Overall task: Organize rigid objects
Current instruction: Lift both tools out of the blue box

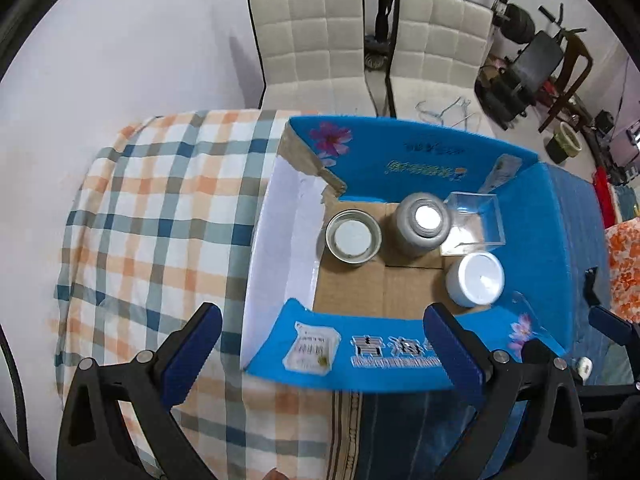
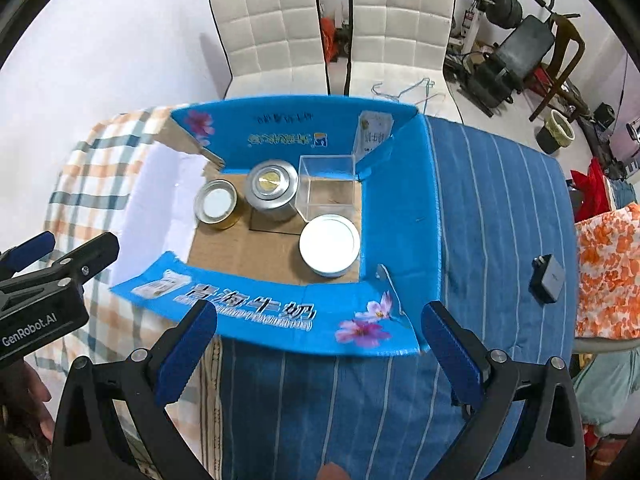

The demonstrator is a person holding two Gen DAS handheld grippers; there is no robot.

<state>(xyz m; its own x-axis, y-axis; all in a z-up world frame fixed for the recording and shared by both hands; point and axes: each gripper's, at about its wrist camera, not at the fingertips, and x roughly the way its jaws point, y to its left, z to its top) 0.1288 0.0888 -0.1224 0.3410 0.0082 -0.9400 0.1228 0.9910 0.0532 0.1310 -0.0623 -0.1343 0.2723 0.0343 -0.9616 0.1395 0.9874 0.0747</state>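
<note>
An open blue cardboard box (image 1: pixel 404 148) (image 2: pixel 400 216) stands on a cloth-covered table. On its floor are a small tin with a white lid (image 1: pixel 353 237) (image 2: pixel 216 204), a grey tin (image 1: pixel 423 223) (image 2: pixel 272 190), a clear plastic cube (image 1: pixel 474 220) (image 2: pixel 326 186) and a white round jar (image 1: pixel 476 278) (image 2: pixel 330 246). My left gripper (image 1: pixel 324 356) is open and empty, hovering over the box's near flap. My right gripper (image 2: pixel 318 350) is open and empty, also just short of the near flap.
A checked cloth (image 1: pixel 160 220) covers the table's left part, a blue striped cloth (image 2: pixel 500 220) the right. A dark charger block (image 2: pixel 547 278) lies right of the box. Two white chairs (image 2: pixel 332 32) stand behind the table. Gym gear is at the far right.
</note>
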